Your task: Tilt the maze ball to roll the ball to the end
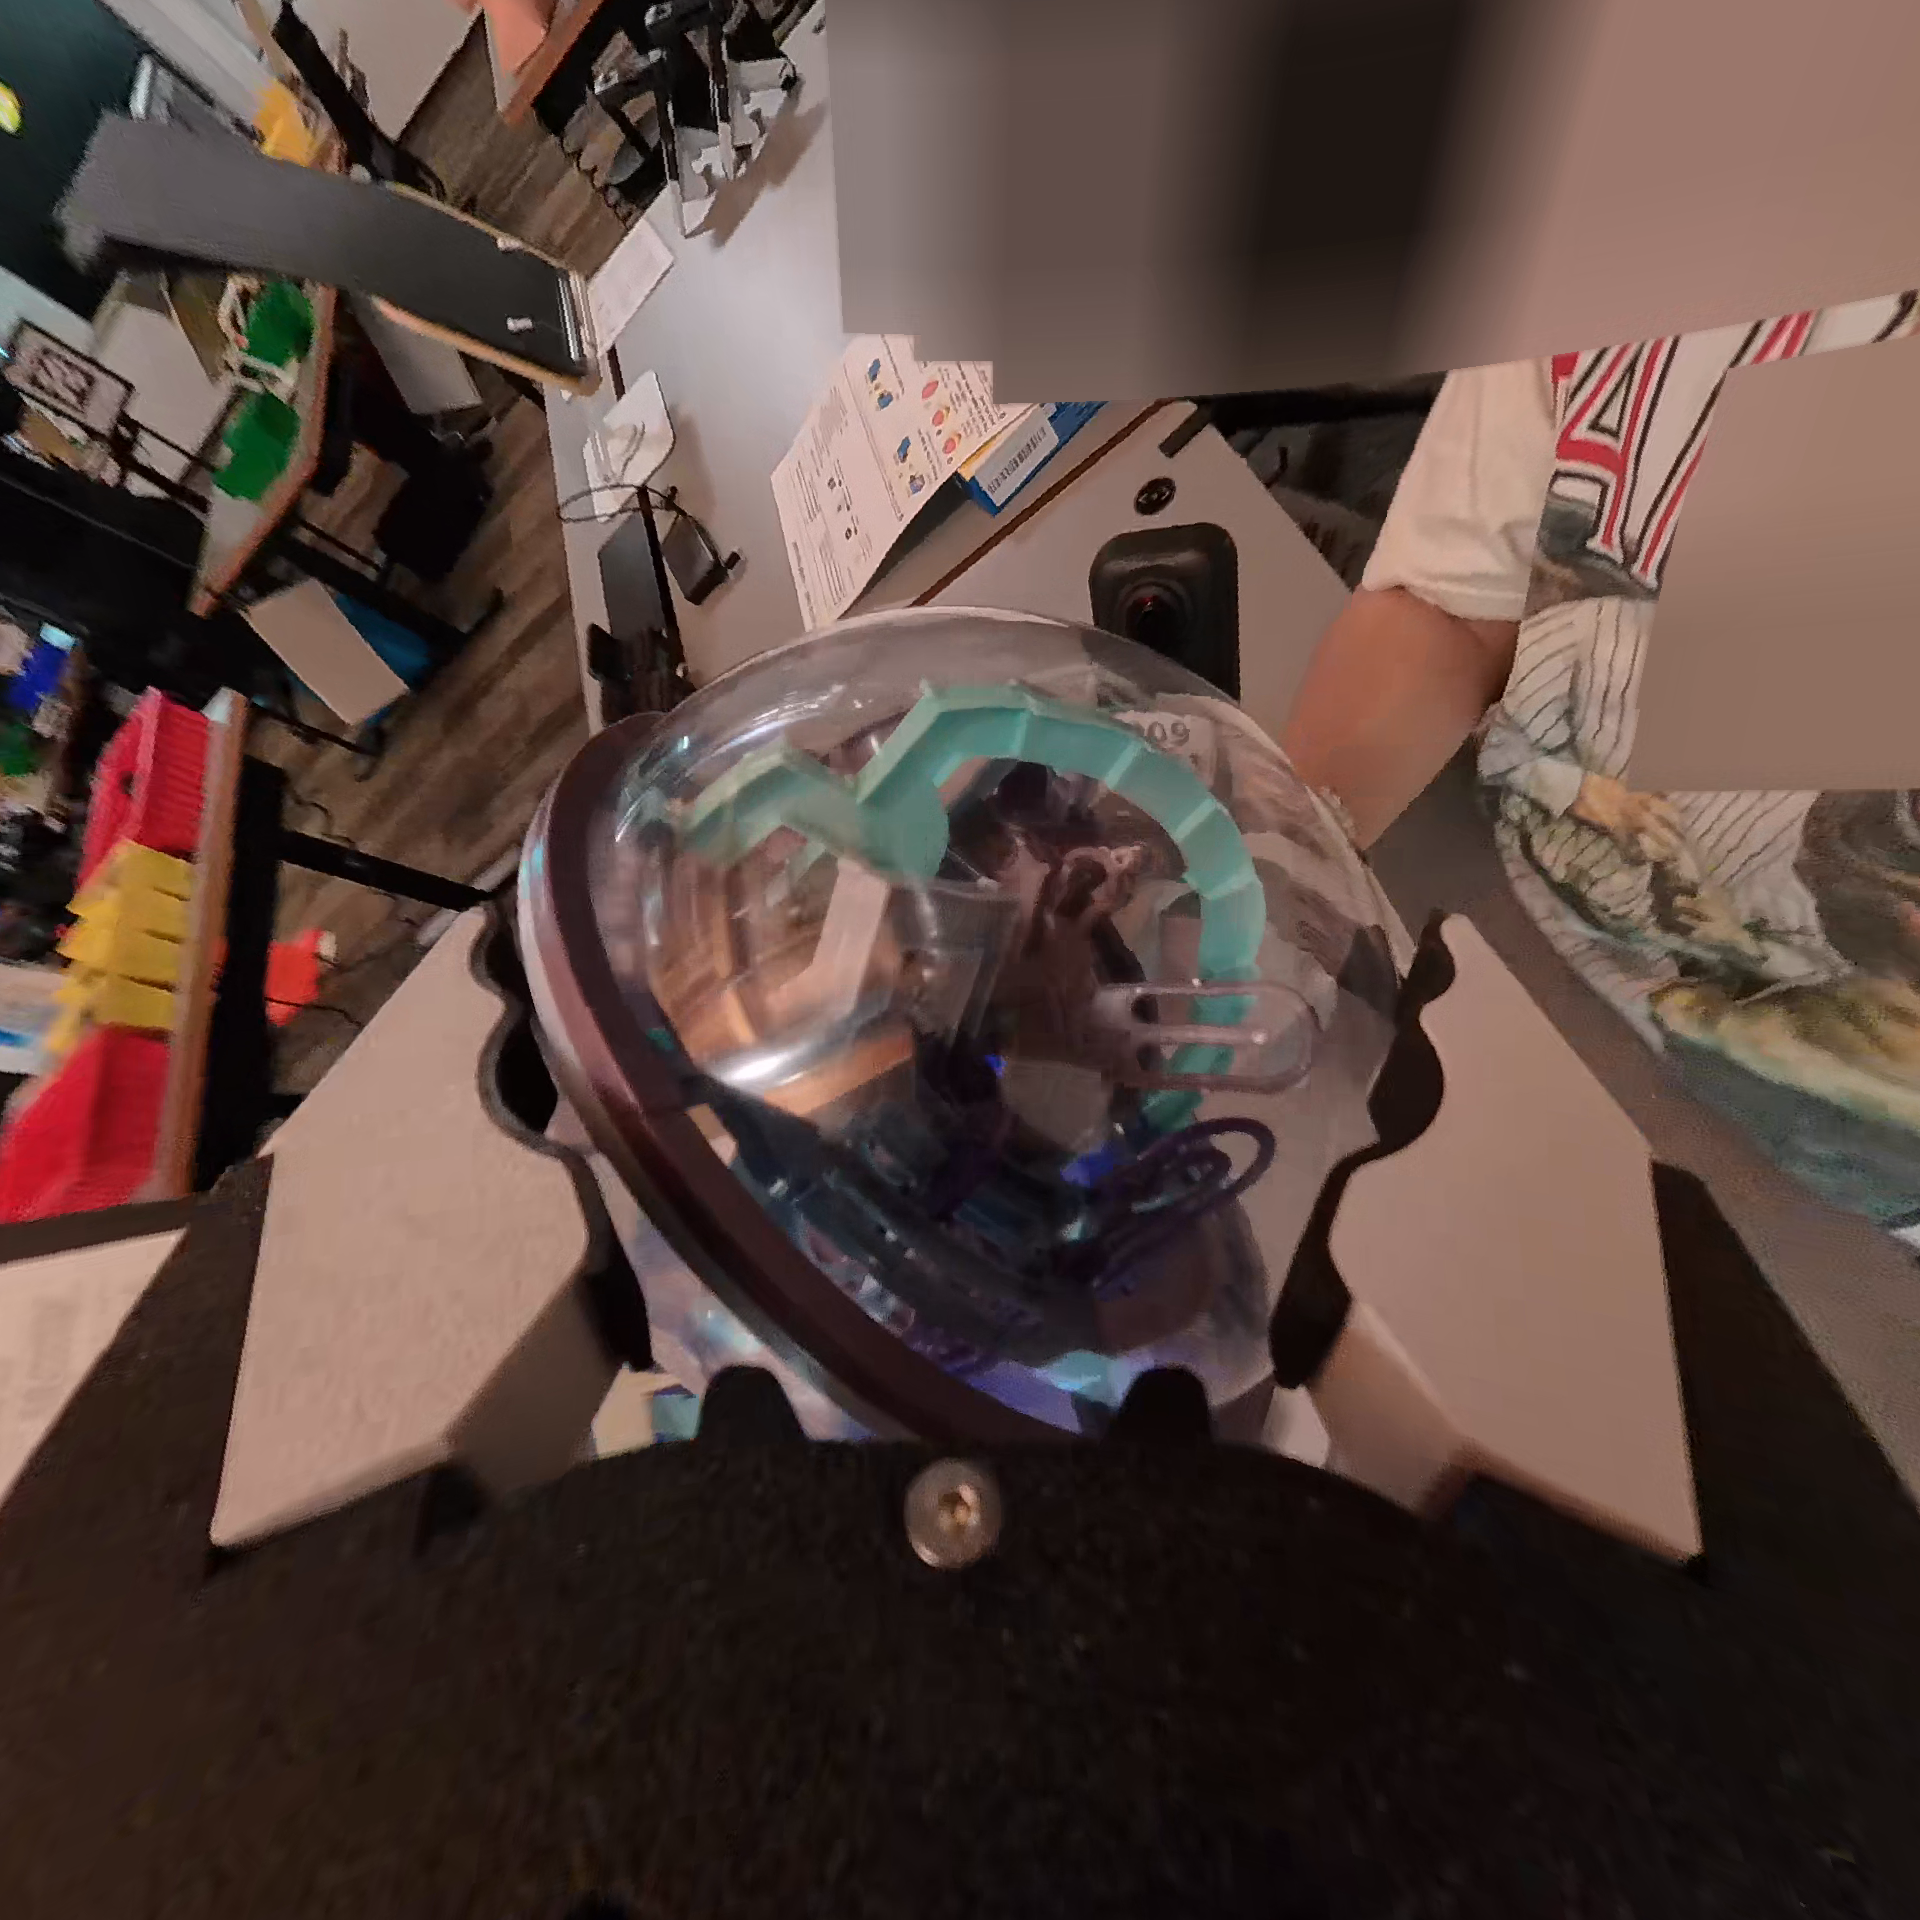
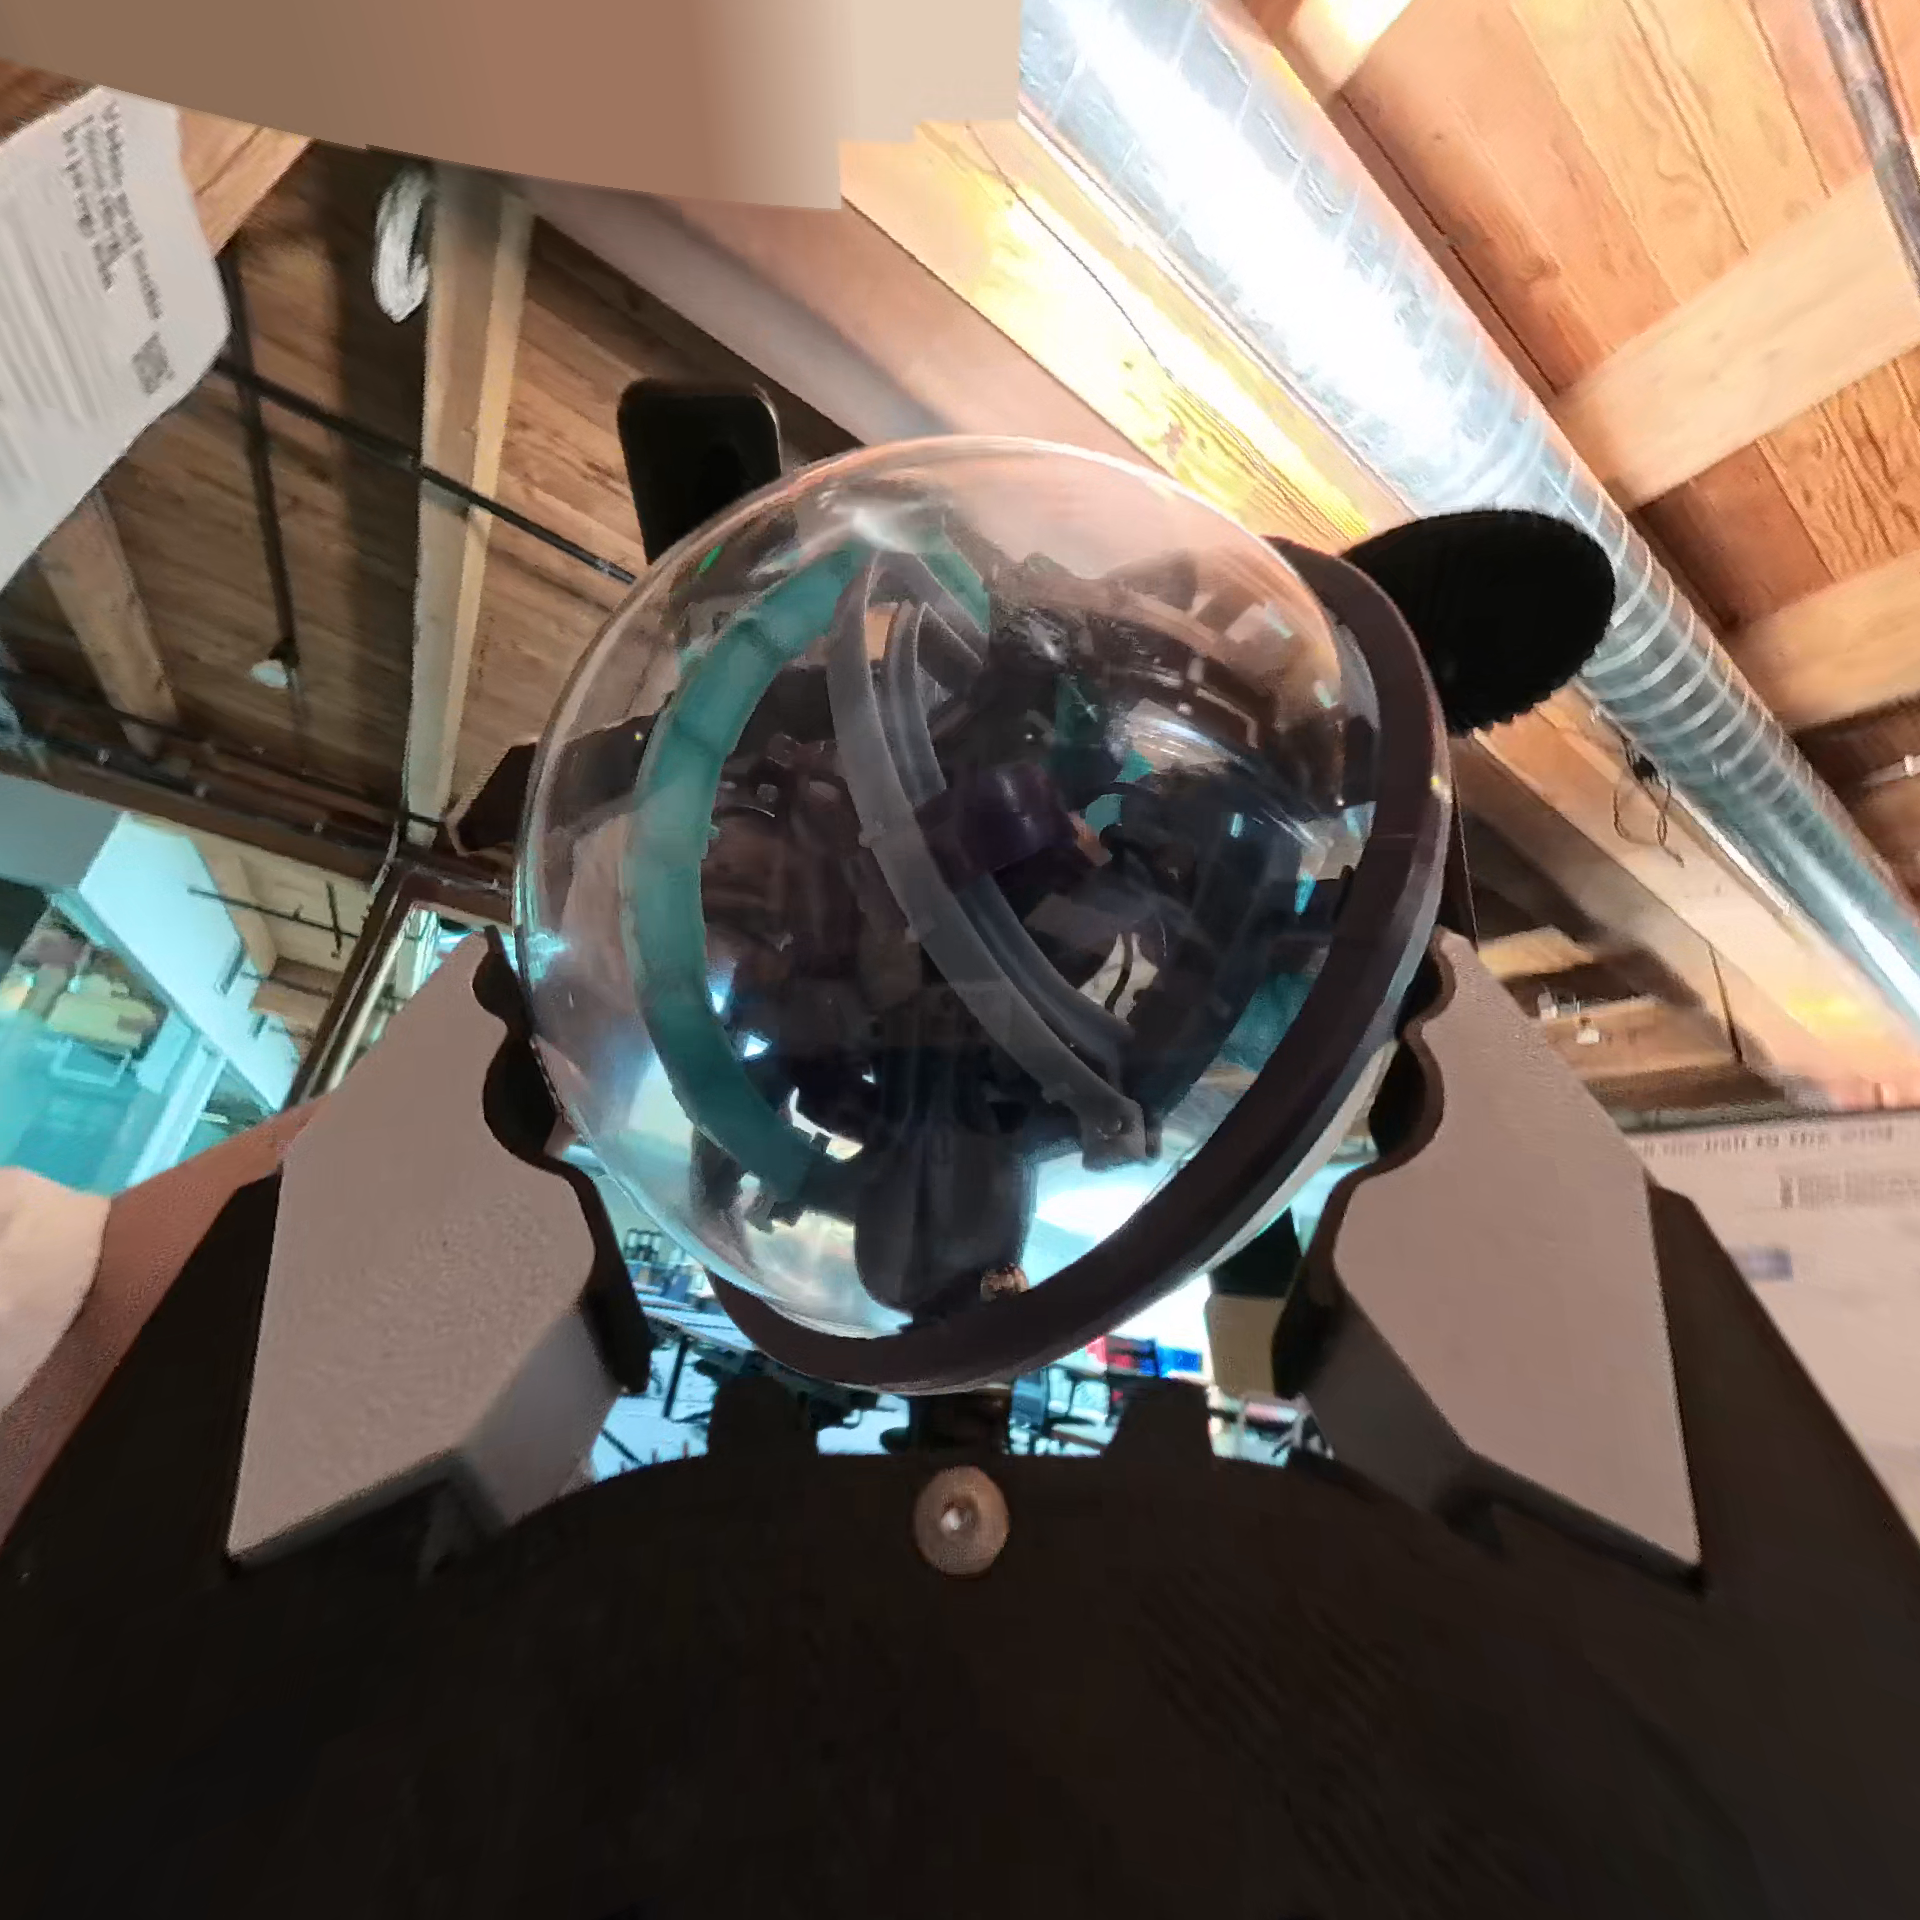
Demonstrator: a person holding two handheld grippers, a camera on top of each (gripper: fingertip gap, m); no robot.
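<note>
1. Between the wavy black fingers [image 1: 525, 1049] of the left gripper [image 1: 961, 1049], the maze ball [image 1: 966, 935] sat pinched on both flanks, lifted clear of the grey counter [image 1: 727, 312] behind.
2. Its dark seam ring [image 1: 665, 1122] ran tilted, with a teal track [image 1: 1164, 790] curling inside the clear shell (the small ball itself could not be made out).
3. From the opposite side, the right gripper [image 2: 961, 1060] also clamped the sphere, aimed up at wooden ceiling beams [image 2: 1714, 343].

Grey table [image 1: 727, 312] — printed sheets [image 1: 862, 468] and a blue box [image 1: 1013, 457] on it.
</note>
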